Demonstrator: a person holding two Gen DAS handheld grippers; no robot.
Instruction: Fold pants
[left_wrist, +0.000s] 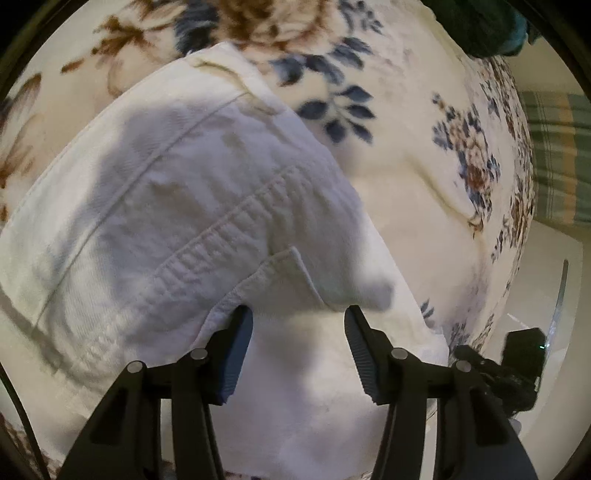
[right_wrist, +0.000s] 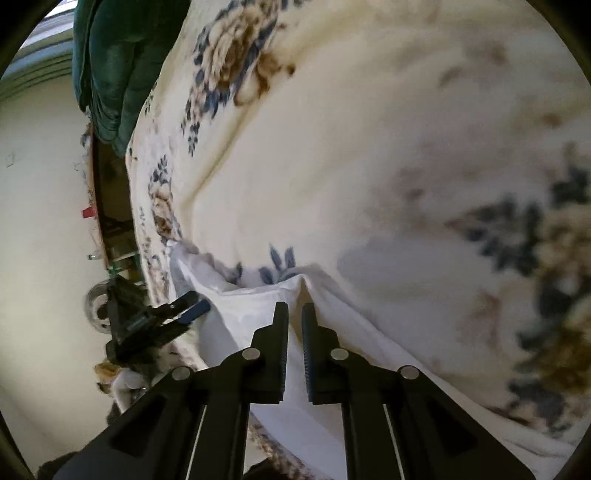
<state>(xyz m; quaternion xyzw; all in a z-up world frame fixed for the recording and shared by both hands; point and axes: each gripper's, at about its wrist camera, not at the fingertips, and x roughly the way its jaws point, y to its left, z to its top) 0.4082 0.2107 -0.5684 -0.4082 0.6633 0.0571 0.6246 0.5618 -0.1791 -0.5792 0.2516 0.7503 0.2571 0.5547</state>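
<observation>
White pants (left_wrist: 192, 206) lie on a cream floral blanket (left_wrist: 406, 140), seams and a belt loop showing. My left gripper (left_wrist: 299, 314) is open just above the pants, its left finger touching the waistband edge, nothing pinched. In the right wrist view my right gripper (right_wrist: 294, 308) is shut on a raised fold of the white pants (right_wrist: 258, 310) and lifts it off the blanket (right_wrist: 369, 147). The left gripper shows there at the left (right_wrist: 184, 312). The right gripper shows in the left wrist view at the lower right (left_wrist: 509, 365).
A dark green cloth (right_wrist: 107, 66) lies at the blanket's far corner, also in the left wrist view (left_wrist: 476, 26). The bed edge (right_wrist: 140, 206) drops to a pale floor (right_wrist: 44, 221). A plaid fabric (left_wrist: 554, 155) is beyond the bed.
</observation>
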